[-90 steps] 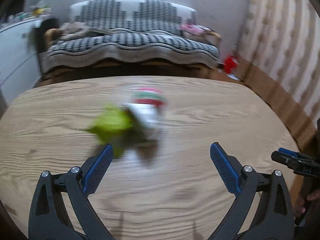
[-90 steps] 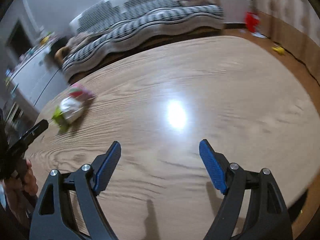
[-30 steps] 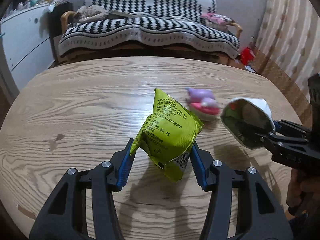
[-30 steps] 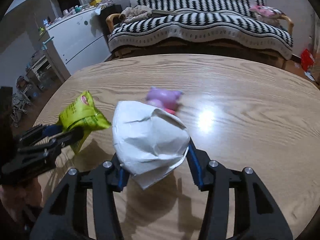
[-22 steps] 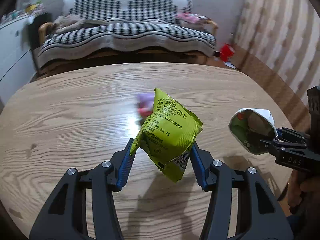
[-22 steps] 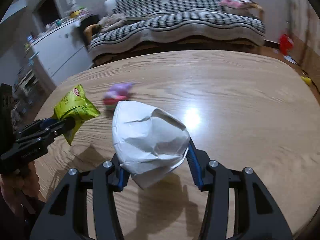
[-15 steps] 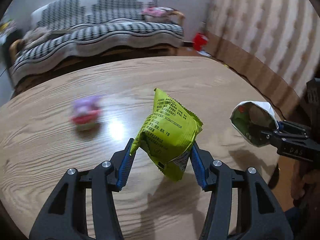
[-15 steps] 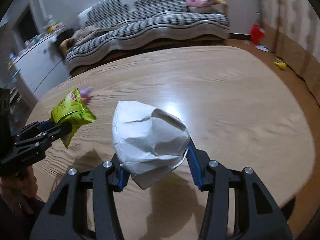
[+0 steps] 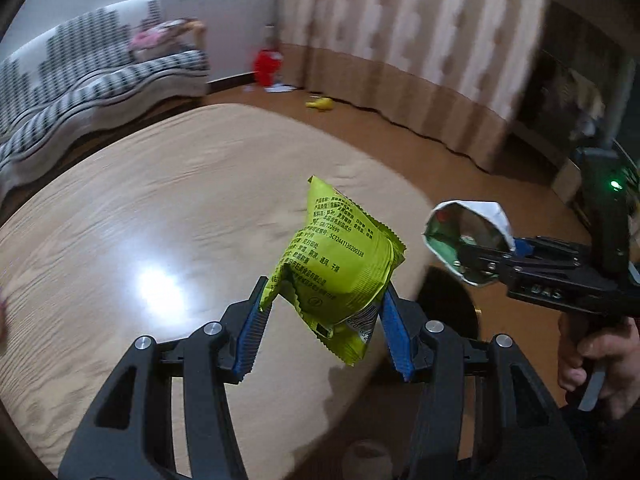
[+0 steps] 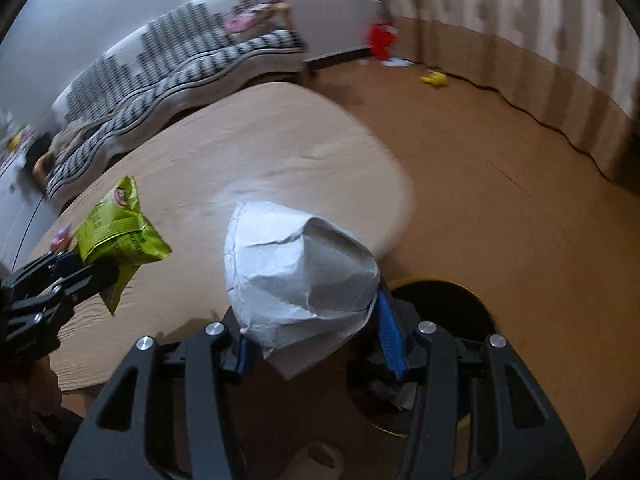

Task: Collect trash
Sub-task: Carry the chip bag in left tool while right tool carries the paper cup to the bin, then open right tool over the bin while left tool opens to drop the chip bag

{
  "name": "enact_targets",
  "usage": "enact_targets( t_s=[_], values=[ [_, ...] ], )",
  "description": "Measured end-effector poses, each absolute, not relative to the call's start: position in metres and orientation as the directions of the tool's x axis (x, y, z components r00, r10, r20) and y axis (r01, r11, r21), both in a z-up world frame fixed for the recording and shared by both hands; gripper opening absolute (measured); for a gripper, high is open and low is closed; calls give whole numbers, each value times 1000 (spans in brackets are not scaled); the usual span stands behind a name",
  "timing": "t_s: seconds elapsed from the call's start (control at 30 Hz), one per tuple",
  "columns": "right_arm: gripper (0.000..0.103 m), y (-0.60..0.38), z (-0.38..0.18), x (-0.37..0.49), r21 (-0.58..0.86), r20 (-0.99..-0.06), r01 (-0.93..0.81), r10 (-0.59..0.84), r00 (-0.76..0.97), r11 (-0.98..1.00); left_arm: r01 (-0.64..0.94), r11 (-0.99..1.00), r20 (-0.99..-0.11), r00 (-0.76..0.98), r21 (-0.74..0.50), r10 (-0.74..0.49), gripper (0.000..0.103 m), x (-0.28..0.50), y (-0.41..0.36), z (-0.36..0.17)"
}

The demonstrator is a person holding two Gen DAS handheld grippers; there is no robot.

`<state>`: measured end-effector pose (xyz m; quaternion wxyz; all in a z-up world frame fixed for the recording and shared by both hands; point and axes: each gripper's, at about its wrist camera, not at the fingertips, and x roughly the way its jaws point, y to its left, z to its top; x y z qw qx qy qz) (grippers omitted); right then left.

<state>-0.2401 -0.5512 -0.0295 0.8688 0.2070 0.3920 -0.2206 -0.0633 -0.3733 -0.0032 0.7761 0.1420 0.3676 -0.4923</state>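
Left gripper jaws clamp one green snack bag; right gripper jaws clamp one white, seemingly crumpled cup.

I see a glossy, crinkled plastic-film green snack bag, a creased matt white paper cup with a shiny foil-like inside, a smooth, glare-catching wood-grain table, and ribbed blue pads that look like rubber.

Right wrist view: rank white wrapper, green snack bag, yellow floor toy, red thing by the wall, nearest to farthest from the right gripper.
1. white wrapper, between the right gripper's fingers
2. green snack bag, left, in the left gripper
3. yellow toy, on the floor upper right
4. red thing, by the far wall
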Motion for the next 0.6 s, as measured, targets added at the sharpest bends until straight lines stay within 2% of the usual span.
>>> enact_targets(
  t_s=[0.3,0.6],
  values=[
    [50,-608,-50,-328,213,-814,695,-269,515,687,944,302,-719,118,-133,-685,52,-123,-450,-20],
    [50,-618,-60,-342,221,-828,719,-263,496,659,958,249,-723,73,-140,-687,52,-134,-484,-30]
  ],
)
